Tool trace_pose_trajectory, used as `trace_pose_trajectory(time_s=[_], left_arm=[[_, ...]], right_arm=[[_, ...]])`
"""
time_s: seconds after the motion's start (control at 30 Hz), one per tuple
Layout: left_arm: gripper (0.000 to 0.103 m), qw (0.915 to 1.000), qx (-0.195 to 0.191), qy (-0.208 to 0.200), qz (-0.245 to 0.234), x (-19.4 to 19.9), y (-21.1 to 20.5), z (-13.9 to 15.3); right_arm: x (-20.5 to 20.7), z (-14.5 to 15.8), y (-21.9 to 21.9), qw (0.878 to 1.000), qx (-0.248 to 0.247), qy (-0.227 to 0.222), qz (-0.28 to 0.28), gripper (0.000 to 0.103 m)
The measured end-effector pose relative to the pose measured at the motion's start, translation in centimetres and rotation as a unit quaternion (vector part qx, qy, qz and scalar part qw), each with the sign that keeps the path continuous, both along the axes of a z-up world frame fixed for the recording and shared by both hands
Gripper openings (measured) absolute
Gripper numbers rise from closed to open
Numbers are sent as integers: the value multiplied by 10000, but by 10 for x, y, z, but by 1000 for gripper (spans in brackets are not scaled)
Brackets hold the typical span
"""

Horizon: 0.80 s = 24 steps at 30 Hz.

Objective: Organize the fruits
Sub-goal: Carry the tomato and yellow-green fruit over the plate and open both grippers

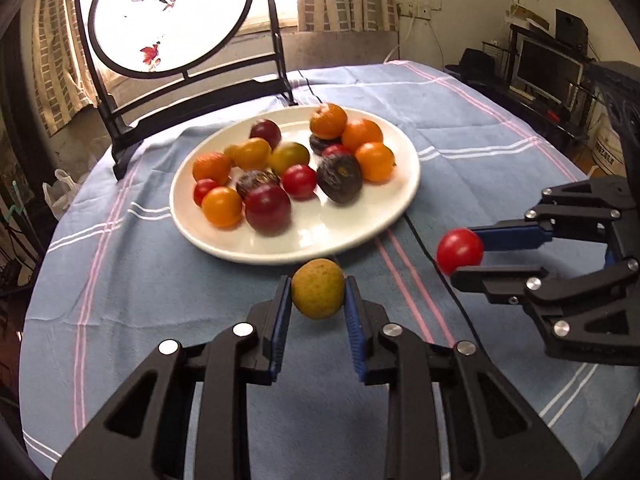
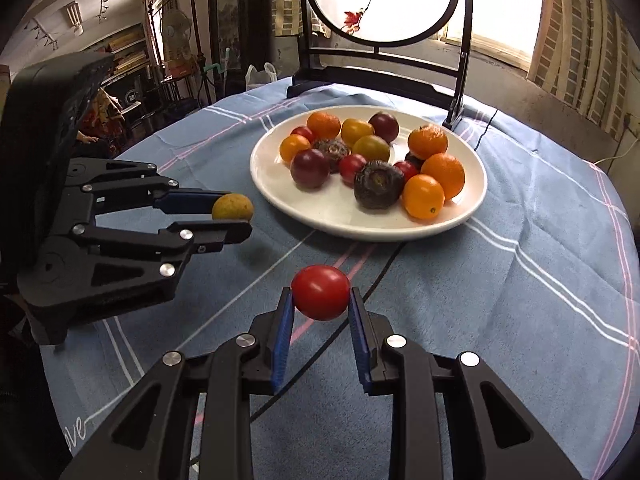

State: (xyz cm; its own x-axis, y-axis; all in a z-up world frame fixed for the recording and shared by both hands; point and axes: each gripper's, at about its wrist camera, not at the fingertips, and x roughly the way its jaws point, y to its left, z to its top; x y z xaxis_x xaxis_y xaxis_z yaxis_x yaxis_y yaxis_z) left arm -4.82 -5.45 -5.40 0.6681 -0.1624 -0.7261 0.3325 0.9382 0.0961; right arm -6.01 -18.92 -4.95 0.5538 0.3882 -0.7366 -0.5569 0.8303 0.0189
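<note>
A yellow-green fruit is clamped between the left gripper's fingers and a red tomato between the right gripper's, both held above the tablecloth just short of the fruit-laden white plate.

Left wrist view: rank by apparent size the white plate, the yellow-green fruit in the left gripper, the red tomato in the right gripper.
1. white plate, far the largest.
2. yellow-green fruit, held by the left gripper.
3. red tomato, held by the right gripper.
The fruit sits nearer the camera, so its edge over the tomato is unsure.
</note>
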Motion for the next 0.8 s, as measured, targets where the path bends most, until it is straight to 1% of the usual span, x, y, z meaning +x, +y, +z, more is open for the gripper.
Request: trace_pose_trajectory(time_s=[0.1,0.17,0.23,0.37,0.57,0.7,0.8], left_arm=[[26,9994,-84,-254,213,22,7,19],[26,9980,-64,-471,413,38,9,29],[25,9964,-80,-605,588,54,12,37],[25,9932,-165,-746,875,81,18,46],[25,9915,-230,-775,1015,103,25,43],[25,9915,-298,-717,1041,111,28,36],[25,9918,-307,-697,1023,112,27,29]], right_arm=[[9,25,3,9994,131,-287,-107,27],[18,41,5,9983,268,-470,-210,27],[29,53,6,9965,366,-643,-380,27],[55,68,11,9936,622,-743,-585,27],[84,67,28,9932,658,-726,-633,27],[98,61,33,9925,737,-663,-710,27],[106,55,36,9921,670,-681,-816,28]])
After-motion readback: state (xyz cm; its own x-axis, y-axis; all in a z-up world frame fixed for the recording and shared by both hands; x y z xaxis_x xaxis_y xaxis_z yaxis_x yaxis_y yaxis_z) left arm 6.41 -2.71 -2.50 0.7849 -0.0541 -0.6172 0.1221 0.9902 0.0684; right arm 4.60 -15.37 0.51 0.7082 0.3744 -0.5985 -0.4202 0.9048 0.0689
